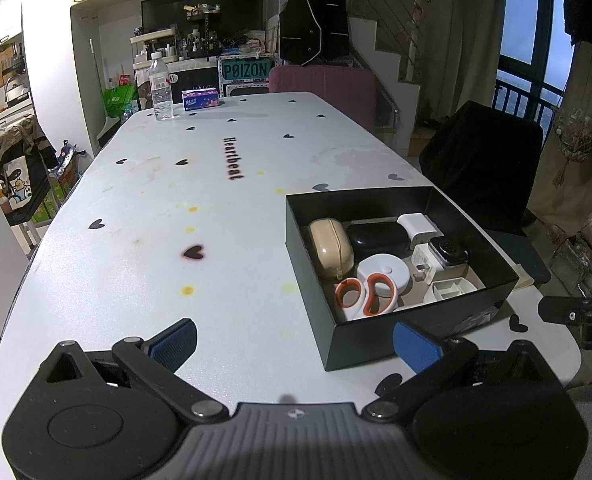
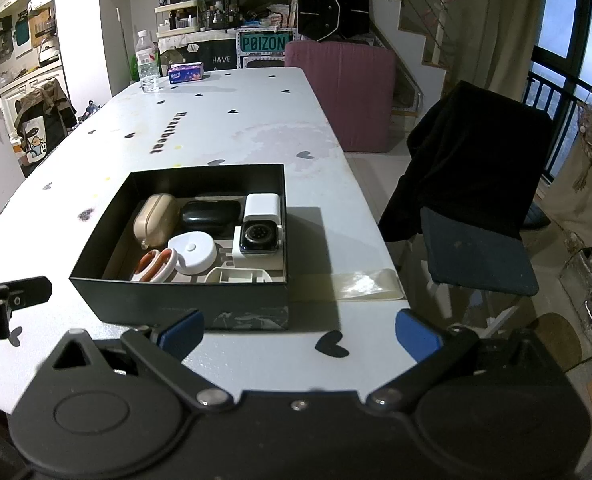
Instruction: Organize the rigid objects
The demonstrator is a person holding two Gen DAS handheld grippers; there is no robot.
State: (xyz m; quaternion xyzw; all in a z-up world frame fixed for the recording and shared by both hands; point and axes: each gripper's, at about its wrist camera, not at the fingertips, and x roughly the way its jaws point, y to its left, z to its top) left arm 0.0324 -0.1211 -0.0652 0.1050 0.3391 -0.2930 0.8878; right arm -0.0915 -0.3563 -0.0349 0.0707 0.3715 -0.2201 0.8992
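A: Where does the left gripper (image 1: 294, 344) stand?

B: It hangs above the white surface (image 1: 224, 240) with its jaws spread wide and nothing between them. The blue pads (image 1: 174, 343) flank bare cloth printed with black hearts.

A: And the right gripper (image 2: 299, 334)?

B: Also spread and empty, over the near edge of the surface. In the left wrist view it shows only as a black part at about three o'clock, at the frame's edge.

A: Where are the rigid objects?

B: All in the black box (image 2: 184, 300), which sits on the surface at about two o'clock from the left gripper and at about eleven o'clock from the right one. Inside, a beige case (image 2: 156, 220) lies at the box's ten o'clock, with a black case (image 2: 210, 214) just beside it. A white charger (image 2: 262, 205) sits at one o'clock, against the far right corner. Below it a smartwatch (image 2: 260, 237) rests on a white plug (image 1: 425, 264). A round white device (image 2: 194, 256) lies near the middle, touching the orange-handled scissors (image 2: 154, 265) at seven o'clock. A white plastic piece (image 2: 238, 275) leans on the near wall.

A: Anything else on the surface?

B: A water bottle (image 1: 161, 88) and a tissue pack (image 1: 200, 99) stand at twelve o'clock, at the far end, well apart from the box.
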